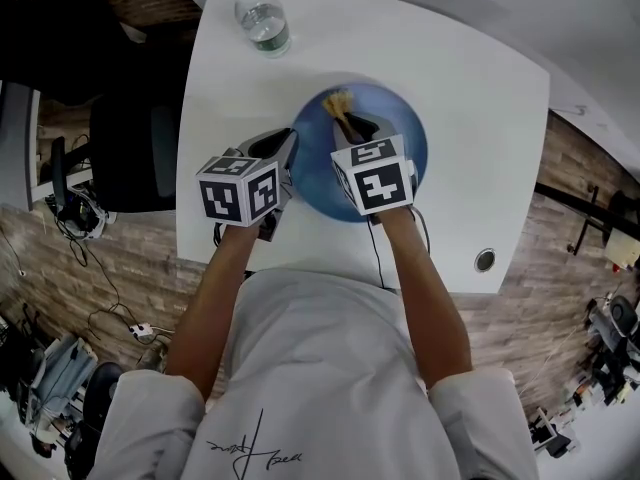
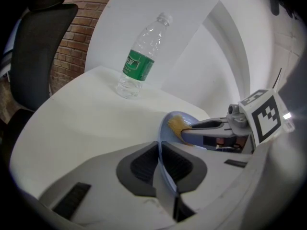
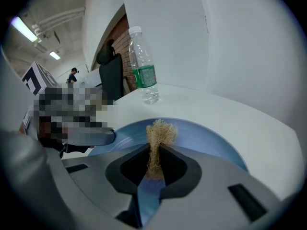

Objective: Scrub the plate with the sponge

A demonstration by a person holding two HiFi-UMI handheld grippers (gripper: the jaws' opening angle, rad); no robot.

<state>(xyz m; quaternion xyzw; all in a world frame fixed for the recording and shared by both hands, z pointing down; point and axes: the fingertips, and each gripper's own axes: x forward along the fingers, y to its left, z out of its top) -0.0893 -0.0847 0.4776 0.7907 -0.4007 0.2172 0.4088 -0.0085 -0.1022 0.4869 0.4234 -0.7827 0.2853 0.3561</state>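
A blue plate (image 1: 402, 133) lies on the white table (image 1: 480, 78). My left gripper (image 1: 289, 155) is at the plate's left rim. In the left gripper view that rim (image 2: 163, 174) stands edge-on between the dark pads (image 2: 144, 166), which close on it. My right gripper (image 1: 352, 125) is over the plate and shut on a tan, fibrous sponge (image 1: 338, 102). The right gripper view shows the sponge (image 3: 158, 132) pinched between the jaws, its tuft sticking out over the plate (image 3: 211, 140). From the left gripper view, the sponge (image 2: 176, 124) rests against the plate's face.
A clear water bottle (image 1: 262, 18) with a green label stands at the table's far left corner, beyond the plate. A black office chair (image 1: 130, 153) is off the table's left edge. A round cable hole (image 1: 485, 260) sits near the front right edge.
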